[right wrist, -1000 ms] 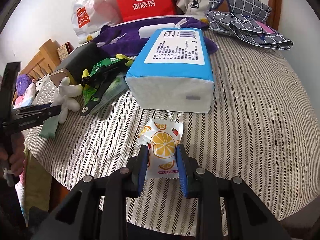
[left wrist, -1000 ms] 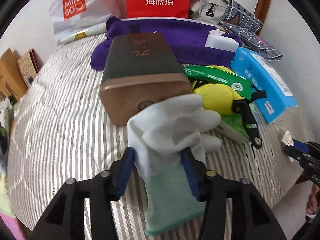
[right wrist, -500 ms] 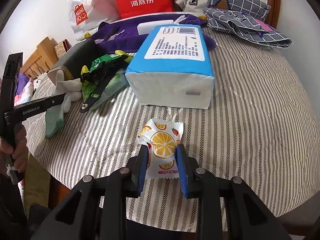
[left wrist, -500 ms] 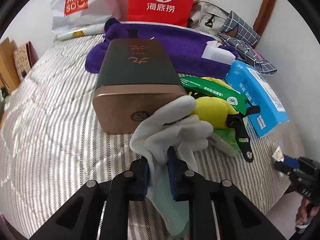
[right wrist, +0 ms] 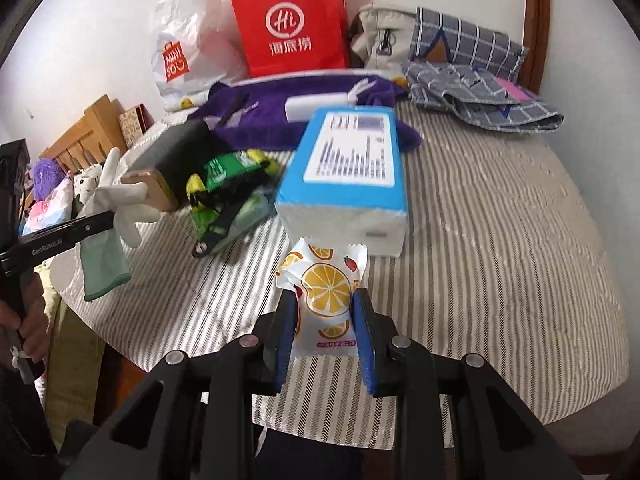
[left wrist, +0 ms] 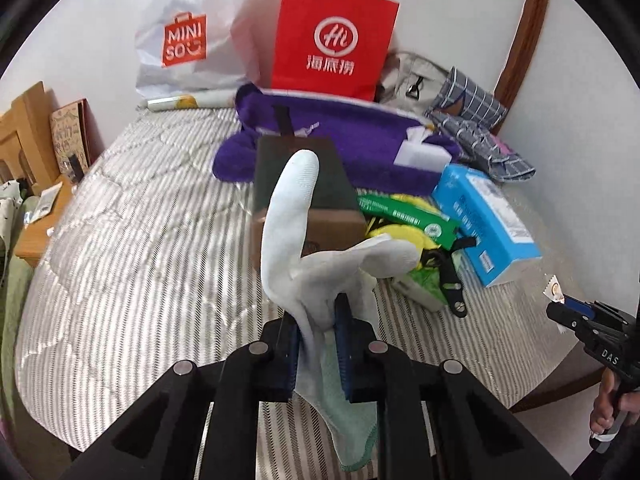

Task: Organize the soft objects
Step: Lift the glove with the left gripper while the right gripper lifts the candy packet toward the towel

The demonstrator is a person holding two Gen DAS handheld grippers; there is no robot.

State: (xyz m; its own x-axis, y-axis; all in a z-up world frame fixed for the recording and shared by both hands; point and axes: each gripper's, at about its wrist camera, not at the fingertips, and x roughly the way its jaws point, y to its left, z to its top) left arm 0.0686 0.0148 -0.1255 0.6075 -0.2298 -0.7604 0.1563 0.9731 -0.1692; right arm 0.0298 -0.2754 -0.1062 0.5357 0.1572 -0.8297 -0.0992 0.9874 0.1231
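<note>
Two grippers are at work over a striped bed [right wrist: 500, 216], each holding one thing. The left gripper [left wrist: 318, 344] is clamped on one white glove [left wrist: 296, 236] with a green cuff, lifted off the cover, one finger standing upright and the cuff hanging below the jaws. The right gripper [right wrist: 325, 324] pinches one orange-slice sachet [right wrist: 325, 280] between its blue pads, just in front of one blue tissue pack [right wrist: 348, 168]. On the bed lie one purple towel [left wrist: 344, 136], one dark box [left wrist: 308, 184] and a green-yellow heap [left wrist: 408, 220]; two shopping bags stand behind, one red bag [left wrist: 332, 40], one white bag [left wrist: 184, 44]. Only the right view shows the checked cloth [right wrist: 480, 76] in full and the glove from the side.
</note>
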